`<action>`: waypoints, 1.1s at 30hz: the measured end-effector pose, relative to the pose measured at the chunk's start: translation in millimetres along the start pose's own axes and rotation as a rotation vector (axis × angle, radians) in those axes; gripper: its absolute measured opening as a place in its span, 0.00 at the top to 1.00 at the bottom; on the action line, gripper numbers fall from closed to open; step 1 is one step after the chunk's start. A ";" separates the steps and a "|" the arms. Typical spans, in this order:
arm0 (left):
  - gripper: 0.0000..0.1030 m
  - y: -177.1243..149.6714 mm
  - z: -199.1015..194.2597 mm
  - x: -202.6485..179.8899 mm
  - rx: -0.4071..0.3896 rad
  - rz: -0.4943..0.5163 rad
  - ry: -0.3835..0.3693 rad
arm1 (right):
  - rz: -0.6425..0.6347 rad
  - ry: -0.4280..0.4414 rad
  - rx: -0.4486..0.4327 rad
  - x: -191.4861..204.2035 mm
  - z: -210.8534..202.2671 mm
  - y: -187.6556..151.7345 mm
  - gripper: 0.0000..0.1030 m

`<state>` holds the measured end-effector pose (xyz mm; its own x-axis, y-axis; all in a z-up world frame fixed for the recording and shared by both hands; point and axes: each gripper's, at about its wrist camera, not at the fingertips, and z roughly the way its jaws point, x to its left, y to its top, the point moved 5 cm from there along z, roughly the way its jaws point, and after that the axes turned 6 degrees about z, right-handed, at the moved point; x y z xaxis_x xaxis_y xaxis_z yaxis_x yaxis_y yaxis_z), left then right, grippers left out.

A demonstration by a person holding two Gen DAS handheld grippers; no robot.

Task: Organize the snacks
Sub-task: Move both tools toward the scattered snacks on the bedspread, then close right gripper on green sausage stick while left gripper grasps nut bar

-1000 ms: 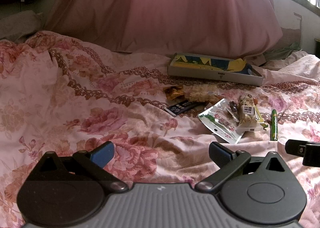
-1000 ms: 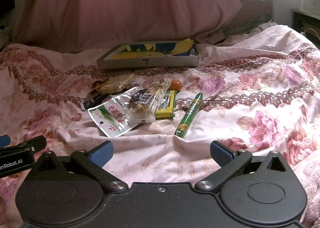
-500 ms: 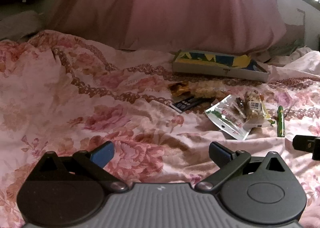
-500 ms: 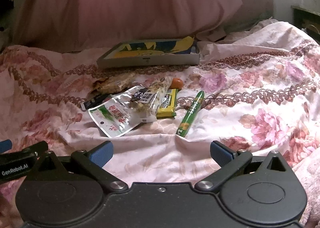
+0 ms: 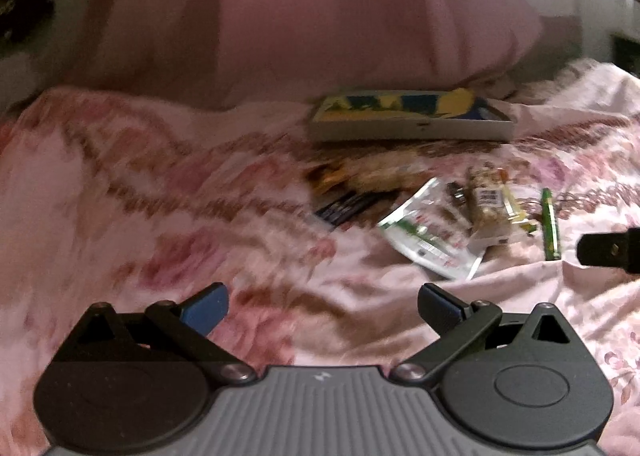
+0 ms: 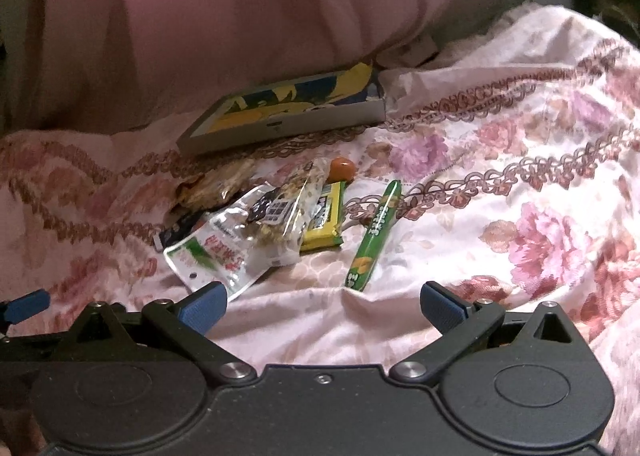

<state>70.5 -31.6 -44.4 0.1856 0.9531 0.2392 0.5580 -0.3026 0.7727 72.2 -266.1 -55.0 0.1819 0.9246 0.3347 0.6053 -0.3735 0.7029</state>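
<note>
A heap of snack packets lies on the flowered bedspread: a clear pouch with green and red print [image 6: 216, 252], a nut bar [image 6: 288, 212], a yellow packet [image 6: 326, 220], a green stick pack [image 6: 374, 236], a small orange sweet [image 6: 342, 169] and a dark wrapper [image 5: 348, 206]. Behind them sits a shallow grey box with a yellow and blue inside [image 6: 288, 112]. My right gripper [image 6: 322, 302] is open just short of the heap. My left gripper [image 5: 320, 306] is open over bare spread, left of the pouch [image 5: 432, 240].
A big pink pillow [image 5: 320, 16] rises behind the box [image 5: 412, 118]. The bedspread [image 6: 520, 176] is rumpled into folds. The other gripper's finger [image 5: 608, 252] pokes in at the right edge of the left wrist view.
Both views shifted: the right gripper moved closer to the snack heap and tilted. The left view swung, so the snacks sit further right and blurred. Both grippers stayed open.
</note>
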 end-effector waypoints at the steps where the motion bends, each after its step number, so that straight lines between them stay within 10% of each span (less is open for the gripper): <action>1: 0.00 6.1 2.2 -5.0 -0.013 0.026 -0.008 | 0.011 0.006 0.007 -2.1 2.9 3.1 0.00; 19: 0.00 88.0 71.8 -84.0 -0.038 0.234 -0.272 | 0.019 0.019 0.197 -62.4 90.1 68.7 0.01; 33: 0.03 116.5 121.1 -109.4 0.069 0.137 -0.477 | 0.077 0.168 0.302 -62.4 121.3 57.0 0.34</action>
<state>213.2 -172.3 -51.8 0.6016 0.7983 0.0279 0.5515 -0.4404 0.7085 189.4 -336.0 -111.9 0.1213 0.8601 0.4955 0.8013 -0.3794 0.4625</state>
